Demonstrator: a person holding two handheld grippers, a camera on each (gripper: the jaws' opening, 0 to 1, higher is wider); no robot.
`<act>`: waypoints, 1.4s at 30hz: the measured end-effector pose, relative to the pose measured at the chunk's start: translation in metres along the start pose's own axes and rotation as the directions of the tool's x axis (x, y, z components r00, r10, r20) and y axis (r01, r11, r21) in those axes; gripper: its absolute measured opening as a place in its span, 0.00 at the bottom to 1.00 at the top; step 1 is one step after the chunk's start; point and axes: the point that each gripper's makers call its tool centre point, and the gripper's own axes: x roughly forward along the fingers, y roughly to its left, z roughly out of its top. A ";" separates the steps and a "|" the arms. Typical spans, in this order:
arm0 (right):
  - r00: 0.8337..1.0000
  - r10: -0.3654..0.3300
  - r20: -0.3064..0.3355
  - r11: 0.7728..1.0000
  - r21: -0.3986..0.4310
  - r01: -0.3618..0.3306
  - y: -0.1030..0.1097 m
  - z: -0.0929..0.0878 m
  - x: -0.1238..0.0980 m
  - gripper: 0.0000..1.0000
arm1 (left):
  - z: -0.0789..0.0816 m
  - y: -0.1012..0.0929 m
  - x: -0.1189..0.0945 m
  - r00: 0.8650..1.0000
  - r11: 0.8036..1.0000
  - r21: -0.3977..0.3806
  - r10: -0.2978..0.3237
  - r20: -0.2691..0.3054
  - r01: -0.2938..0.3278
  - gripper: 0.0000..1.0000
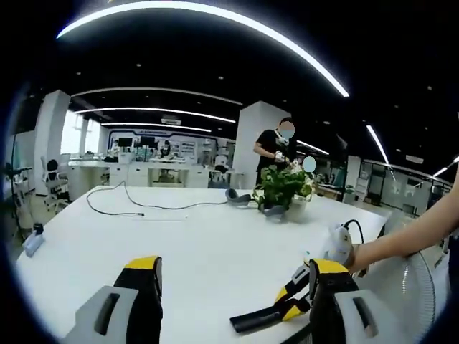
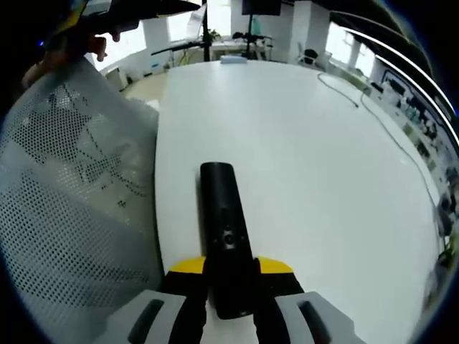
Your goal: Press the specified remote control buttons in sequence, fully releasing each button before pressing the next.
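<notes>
A slim black remote control points away from me over the white table, buttons up, in the right gripper view. My right gripper is shut on its near end, the yellow-tipped jaws pressing both sides. In the left gripper view the remote sticks out leftward from the right gripper, which a person's hand holds from the right. My left gripper is open, its jaws wide apart with nothing between them, above the table's near edge.
A potted plant, grey headphones and a black cable lie far across the table. A small device sits at its left edge. Grey mesh stands close beside the table. People stand in the office behind.
</notes>
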 end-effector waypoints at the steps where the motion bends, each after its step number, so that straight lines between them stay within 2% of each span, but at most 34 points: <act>1: 1.000 0.002 0.000 1.000 -0.004 -0.002 0.000 0.000 0.000 0.22 | 0.000 -0.001 0.000 1.000 1.000 0.002 -0.005 0.001 0.004 0.88; 5: 1.000 0.013 0.010 1.000 -0.006 -0.013 0.000 0.000 -0.001 0.21 | -0.001 -0.001 0.000 1.000 1.000 0.010 -0.008 -0.003 0.008 0.87; 11: 0.999 0.032 0.018 0.996 -0.088 -0.030 0.000 -0.001 -0.002 0.21 | 0.003 -0.001 -0.001 1.000 1.000 -0.005 -0.007 0.020 0.007 0.87; 16: 0.999 0.044 0.029 0.994 -0.105 -0.040 -0.003 -0.003 -0.002 0.21 | 0.001 0.001 0.000 1.000 1.000 -0.015 0.005 0.012 -0.004 0.87; 18: 0.999 0.023 0.025 0.998 -0.066 -0.021 -0.008 -0.002 -0.002 0.20 | 0.002 0.004 0.000 1.000 1.000 -0.028 0.012 0.016 -0.011 0.87; 22: 0.999 0.025 0.030 0.997 -0.074 -0.022 -0.013 -0.002 -0.002 0.20 | 0.004 0.012 -0.001 0.999 0.996 -0.084 0.033 0.034 -0.030 0.87; 25: 0.999 0.028 0.033 0.996 -0.080 -0.025 -0.021 -0.002 -0.002 0.20 | 0.000 0.012 0.000 0.999 0.997 -0.068 0.040 0.017 -0.039 0.87; 33: 0.999 0.033 0.022 0.996 -0.080 -0.031 -0.046 -0.001 -0.001 0.21 | 0.001 0.019 0.000 0.997 0.995 -0.069 0.070 0.022 -0.068 0.87; 42: 0.999 0.046 0.012 0.994 -0.104 -0.045 -0.066 -0.001 0.000 0.21 | -0.001 0.019 0.000 0.997 0.996 -0.063 0.072 0.017 -0.071 0.87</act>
